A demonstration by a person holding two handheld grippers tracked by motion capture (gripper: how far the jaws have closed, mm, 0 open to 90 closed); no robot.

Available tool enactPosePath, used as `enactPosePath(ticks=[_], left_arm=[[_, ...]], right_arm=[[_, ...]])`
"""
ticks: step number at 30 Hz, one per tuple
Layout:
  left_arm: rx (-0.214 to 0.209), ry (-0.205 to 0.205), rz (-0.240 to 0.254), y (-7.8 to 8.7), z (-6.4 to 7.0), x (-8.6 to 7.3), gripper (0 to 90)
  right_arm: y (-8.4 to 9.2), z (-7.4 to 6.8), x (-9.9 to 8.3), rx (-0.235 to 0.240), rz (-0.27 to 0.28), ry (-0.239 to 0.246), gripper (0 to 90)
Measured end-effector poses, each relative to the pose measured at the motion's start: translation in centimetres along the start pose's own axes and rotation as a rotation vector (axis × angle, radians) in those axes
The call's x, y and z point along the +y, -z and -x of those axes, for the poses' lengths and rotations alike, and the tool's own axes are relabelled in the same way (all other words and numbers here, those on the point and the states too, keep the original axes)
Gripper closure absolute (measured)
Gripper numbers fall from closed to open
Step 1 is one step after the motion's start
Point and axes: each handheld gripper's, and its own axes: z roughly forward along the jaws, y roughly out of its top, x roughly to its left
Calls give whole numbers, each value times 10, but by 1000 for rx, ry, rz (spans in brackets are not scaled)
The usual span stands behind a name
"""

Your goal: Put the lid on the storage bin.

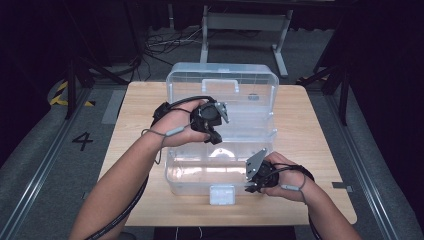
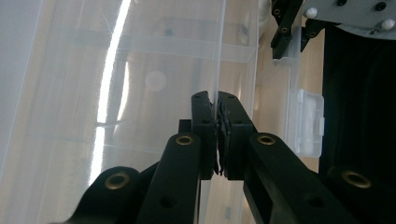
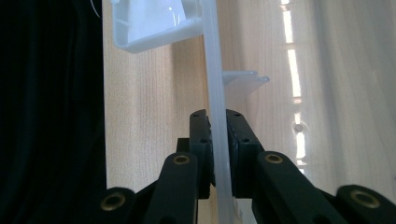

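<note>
dim dark surroundings, lit table [image 1: 310,130], soft blur, white glare streaks.

At the frame's bottom in the high view, both forearms are cut off; the left hand [image 1: 176,126] hides part of the clear box [image 1: 220,172] rim.

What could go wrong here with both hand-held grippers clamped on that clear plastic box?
1. The left hand-held gripper pinches a thin clear wall by its tips; a sideways pull could make it slip or flex the wall.
2. The right hand-held gripper grips the front wall of the clear box; if the two move unevenly, the box may twist or skid on the table.
3. The open lid stands upright behind and could swing down.
</note>
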Motion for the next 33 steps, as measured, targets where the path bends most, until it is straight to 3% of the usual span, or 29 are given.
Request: enactPosePath(ticks=[3,9,33], left_arm=[[-6,-10,-9,-1,2,0,862],[-24,31,14,-2,3,-3,865],[-44,25,0,-4,6,-4,867]], right_arm=[[0,-1,0,-8,-2,-7,829],[0,-1,0,-10,5,0,829],[3,-5,1,-36,-7,-7,819]])
